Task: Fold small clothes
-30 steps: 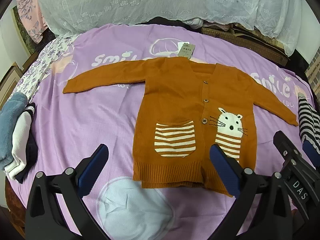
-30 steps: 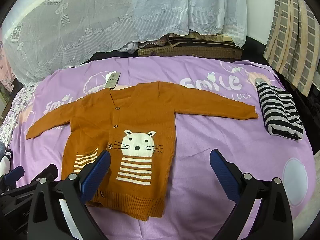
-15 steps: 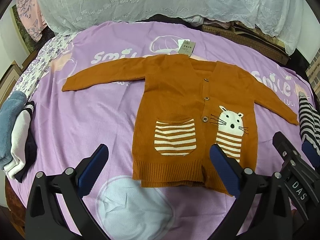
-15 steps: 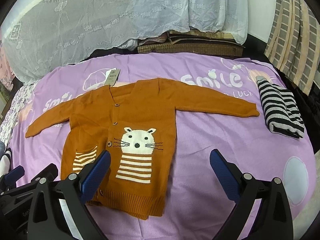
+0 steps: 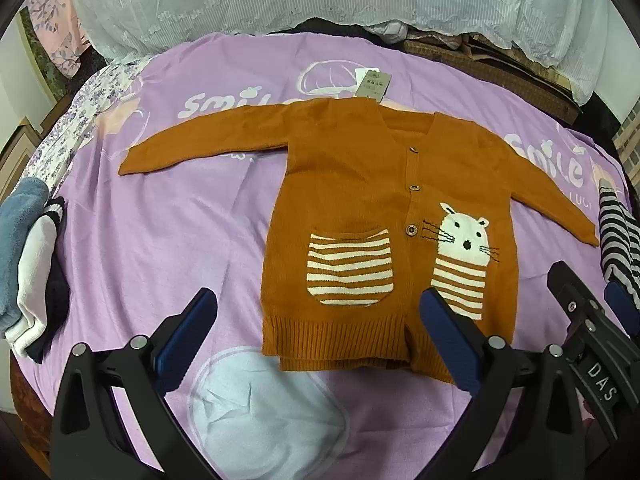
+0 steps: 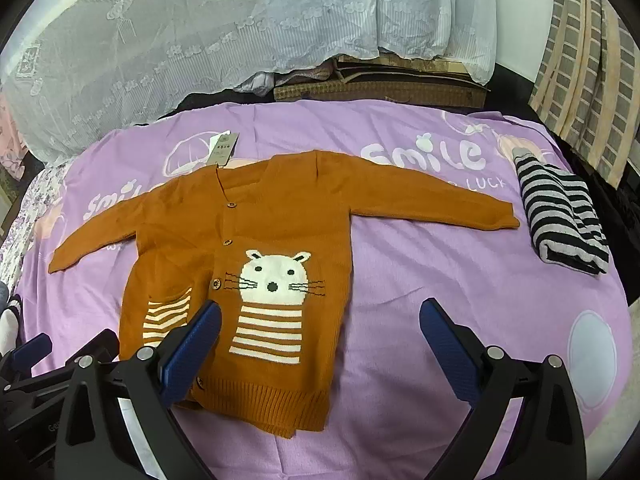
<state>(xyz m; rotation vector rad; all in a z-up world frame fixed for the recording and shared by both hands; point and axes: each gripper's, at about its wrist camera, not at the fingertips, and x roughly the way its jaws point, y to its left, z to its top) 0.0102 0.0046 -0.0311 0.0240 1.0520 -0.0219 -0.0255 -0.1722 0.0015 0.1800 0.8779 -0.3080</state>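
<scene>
A small rust-orange knitted cardigan (image 5: 360, 184) (image 6: 280, 216) lies flat and face up on the purple bed cover (image 5: 160, 220), both sleeves spread out. It has a white cat face, a striped pocket, wooden buttons and a paper tag (image 5: 373, 85) at the collar. My left gripper (image 5: 316, 344) hovers open above the hem, nothing between its blue pads. My right gripper (image 6: 320, 344) also hangs open over the cardigan's lower right part, and it shows at the right edge of the left wrist view (image 5: 588, 320).
A folded black-and-white striped garment (image 6: 560, 216) lies to the right of the cardigan. Folded blue, white and dark clothes (image 5: 28, 264) are stacked at the left edge of the bed. White lace fabric (image 6: 200, 40) and woven mats lie behind the bed.
Both grippers have drifted slightly, so the cardigan sits a little lower in each view. Nothing has been touched and both stay open.
</scene>
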